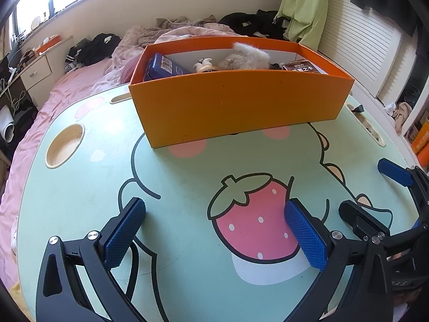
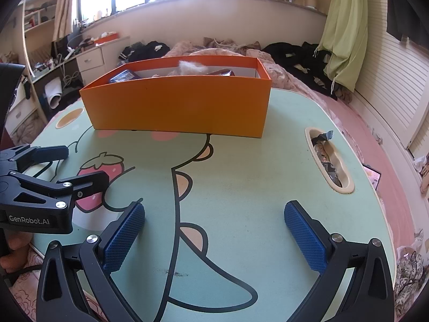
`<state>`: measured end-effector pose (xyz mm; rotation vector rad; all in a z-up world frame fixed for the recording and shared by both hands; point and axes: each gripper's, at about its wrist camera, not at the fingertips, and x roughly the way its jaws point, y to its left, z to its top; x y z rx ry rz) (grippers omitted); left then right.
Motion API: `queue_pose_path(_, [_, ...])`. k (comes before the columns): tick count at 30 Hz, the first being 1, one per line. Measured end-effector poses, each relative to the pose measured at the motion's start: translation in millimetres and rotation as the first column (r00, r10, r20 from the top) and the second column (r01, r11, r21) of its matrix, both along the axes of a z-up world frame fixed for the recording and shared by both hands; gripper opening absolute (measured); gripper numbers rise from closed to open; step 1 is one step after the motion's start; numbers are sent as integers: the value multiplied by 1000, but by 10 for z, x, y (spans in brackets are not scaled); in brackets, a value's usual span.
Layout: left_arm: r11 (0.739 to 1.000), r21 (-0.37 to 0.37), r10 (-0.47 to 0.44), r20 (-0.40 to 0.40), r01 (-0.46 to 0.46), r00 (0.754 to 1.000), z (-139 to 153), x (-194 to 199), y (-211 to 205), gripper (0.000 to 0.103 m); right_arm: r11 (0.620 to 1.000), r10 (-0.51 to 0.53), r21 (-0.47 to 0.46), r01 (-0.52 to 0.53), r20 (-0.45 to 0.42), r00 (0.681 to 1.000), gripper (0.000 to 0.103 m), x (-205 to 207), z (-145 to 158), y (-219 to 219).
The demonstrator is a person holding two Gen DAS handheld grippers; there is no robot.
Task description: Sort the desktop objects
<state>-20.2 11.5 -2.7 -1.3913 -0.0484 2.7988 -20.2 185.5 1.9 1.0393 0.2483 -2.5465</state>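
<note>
An orange box (image 1: 236, 104) (image 2: 177, 104) stands at the far side of the green cartoon-printed lap table (image 1: 187, 281) (image 2: 254, 187). Inside it lie a blue case (image 1: 161, 65), a small white figure (image 1: 202, 65), a fluffy beige item (image 1: 246, 57) and a dark packet (image 1: 301, 67). My left gripper (image 1: 214, 230) hovers low over the strawberry print, jaws wide open and empty. My right gripper (image 2: 214, 233) is open and empty over the near table; in the left wrist view it shows at the right edge (image 1: 372, 190). The left gripper appears at the left of the right wrist view (image 2: 80, 165).
A round cup hole (image 1: 65, 145) sits at the table's left, and a slot (image 2: 328, 158) on the right holds crumpled wrappers. The table rests on a bed with pink bedding (image 1: 40, 123) and scattered clothes. A phone (image 2: 371, 175) lies beyond the table's right edge.
</note>
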Motion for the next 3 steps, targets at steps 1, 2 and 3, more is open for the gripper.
queue_pose_path(1, [1000, 1, 1, -1, -1, 1000, 3, -5, 4, 103, 1000, 0, 0, 0, 0, 1000, 103, 1, 0, 1])
queue_pose_path(2, [1000, 1, 2, -2, -2, 1000, 2, -6, 1, 103, 1000, 0, 0, 0, 0, 1000, 103, 0, -1, 0])
queue_pose_path(3, [1000, 0, 2, -1, -2, 1000, 3, -11, 2, 103, 1000, 0, 0, 0, 0, 1000, 103, 0, -1, 0])
